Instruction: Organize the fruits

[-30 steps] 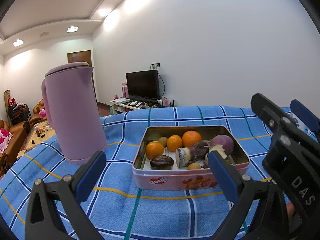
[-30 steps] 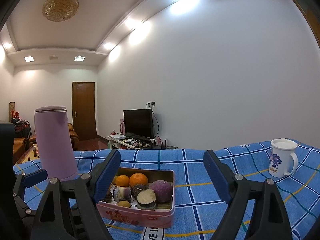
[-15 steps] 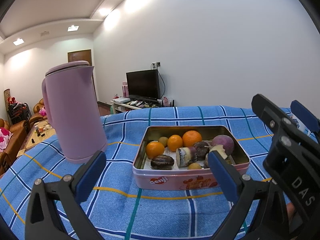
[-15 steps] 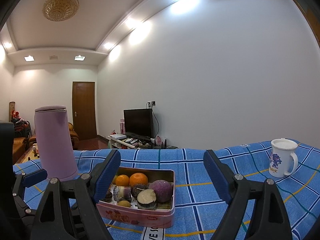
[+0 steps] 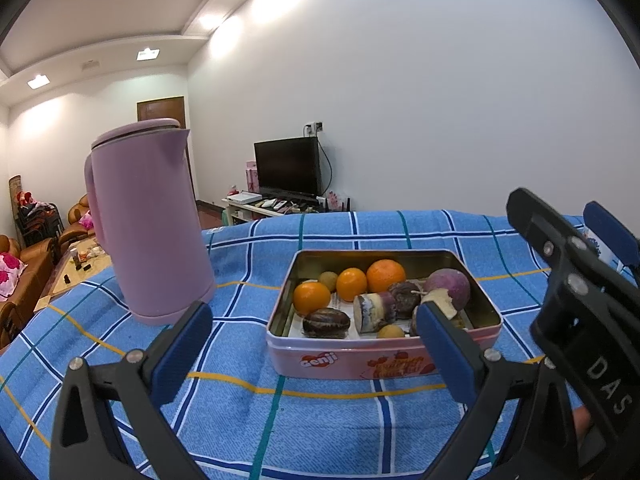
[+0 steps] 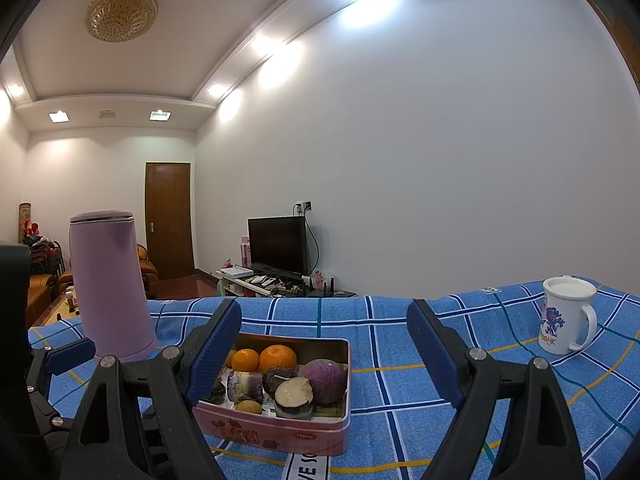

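**All fruit sits in the tin; both hand-held grippers empty**

The fruits point(image 5: 362, 298), three oranges, small brownish ones and purple cut pieces, lie together inside the pink tin point(image 5: 384, 362) in the middle of the blue checked surface point(image 5: 240, 420). No fruit shows loose on the cloth. The left hand-held gripper point(image 5: 316, 354) and right hand-held gripper point(image 6: 324, 346) hover with fingers spread apart, gripping nothing. This fits either gathering finished or sorting out of the tin yet to come.
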